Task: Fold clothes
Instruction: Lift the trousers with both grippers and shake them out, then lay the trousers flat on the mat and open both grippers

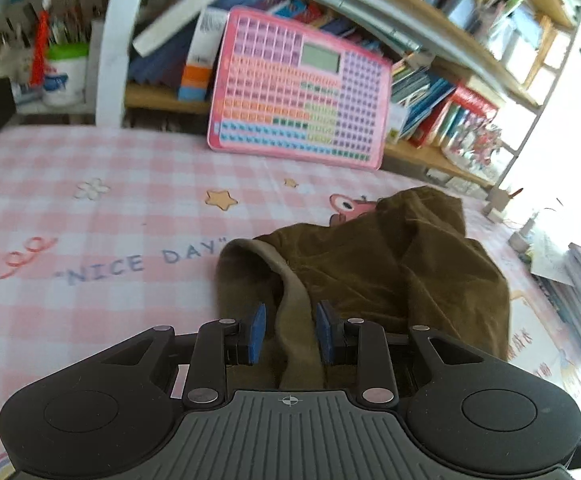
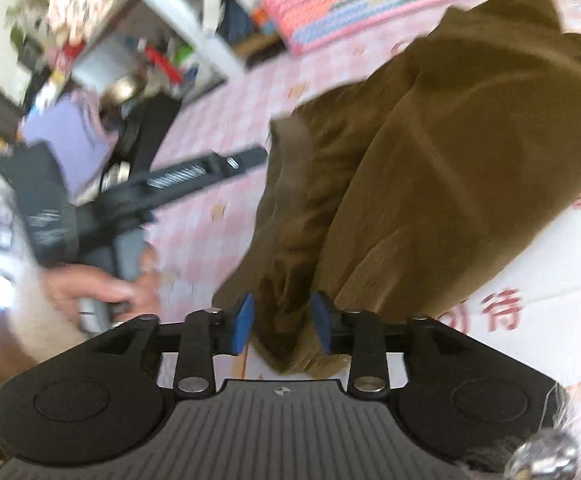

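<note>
Now both sets of jaws parted around crumpled olive-brown corduroy garment (image 1: 390, 268) on pink checked surface (image 1: 90, 216), fabric between.

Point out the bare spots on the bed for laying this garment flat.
Bare sheet lies left of the brown garment, out to the pink chart board behind. It is crowded at the right edge, by the papers.
</note>
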